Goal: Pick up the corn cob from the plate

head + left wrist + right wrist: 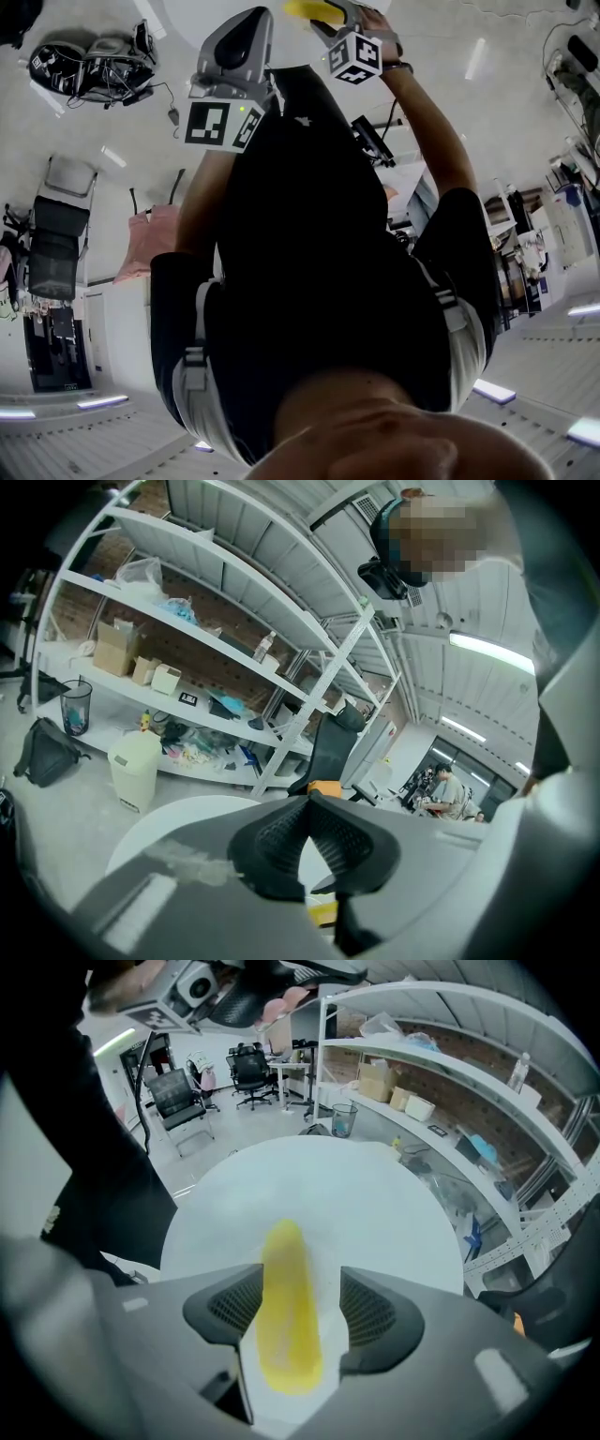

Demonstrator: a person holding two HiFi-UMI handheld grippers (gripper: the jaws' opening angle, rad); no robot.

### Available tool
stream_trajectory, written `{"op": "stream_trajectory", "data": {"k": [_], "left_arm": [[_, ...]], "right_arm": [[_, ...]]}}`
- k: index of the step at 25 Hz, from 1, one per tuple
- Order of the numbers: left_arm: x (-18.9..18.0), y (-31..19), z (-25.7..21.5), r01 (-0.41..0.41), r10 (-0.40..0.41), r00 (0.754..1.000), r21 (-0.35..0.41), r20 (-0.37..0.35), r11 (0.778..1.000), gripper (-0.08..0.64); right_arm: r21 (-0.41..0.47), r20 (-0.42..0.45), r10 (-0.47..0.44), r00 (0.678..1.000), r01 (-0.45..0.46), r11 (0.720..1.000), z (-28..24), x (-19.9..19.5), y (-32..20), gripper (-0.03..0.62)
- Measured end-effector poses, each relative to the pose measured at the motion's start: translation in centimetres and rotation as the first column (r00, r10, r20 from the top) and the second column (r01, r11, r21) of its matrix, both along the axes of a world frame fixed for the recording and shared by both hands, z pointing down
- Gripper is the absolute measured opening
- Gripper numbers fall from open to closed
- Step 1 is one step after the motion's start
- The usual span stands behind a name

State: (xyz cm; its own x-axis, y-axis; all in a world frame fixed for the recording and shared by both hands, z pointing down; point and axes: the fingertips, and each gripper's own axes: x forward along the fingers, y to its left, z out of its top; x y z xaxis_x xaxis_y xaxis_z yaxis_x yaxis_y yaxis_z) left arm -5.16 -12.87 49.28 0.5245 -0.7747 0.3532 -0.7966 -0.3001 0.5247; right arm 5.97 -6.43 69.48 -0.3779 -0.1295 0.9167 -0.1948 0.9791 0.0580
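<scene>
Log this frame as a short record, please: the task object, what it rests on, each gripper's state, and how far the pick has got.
object: corn cob, yellow, lying flat
support: white plate on a round white table
right gripper: open, jaws on either side of the cob, pads not pressing on it
left gripper: shut, nothing between its jaws
stage: cob not yet gripped or lifted
</scene>
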Motion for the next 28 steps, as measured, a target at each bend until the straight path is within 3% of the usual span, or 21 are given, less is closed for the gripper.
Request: {"op": "stream_trajectory", "data": {"k": [28], "left_arm": [[-2.2,0.4,1.8,0.013,-0.014,1.000,-0.031,-0.004,0.999,0.003]], "right_arm": [[-0.075,-0.059,0.005,0.998,-0.009,0.997,4.4,-0.2,1.0,0.279]]}}
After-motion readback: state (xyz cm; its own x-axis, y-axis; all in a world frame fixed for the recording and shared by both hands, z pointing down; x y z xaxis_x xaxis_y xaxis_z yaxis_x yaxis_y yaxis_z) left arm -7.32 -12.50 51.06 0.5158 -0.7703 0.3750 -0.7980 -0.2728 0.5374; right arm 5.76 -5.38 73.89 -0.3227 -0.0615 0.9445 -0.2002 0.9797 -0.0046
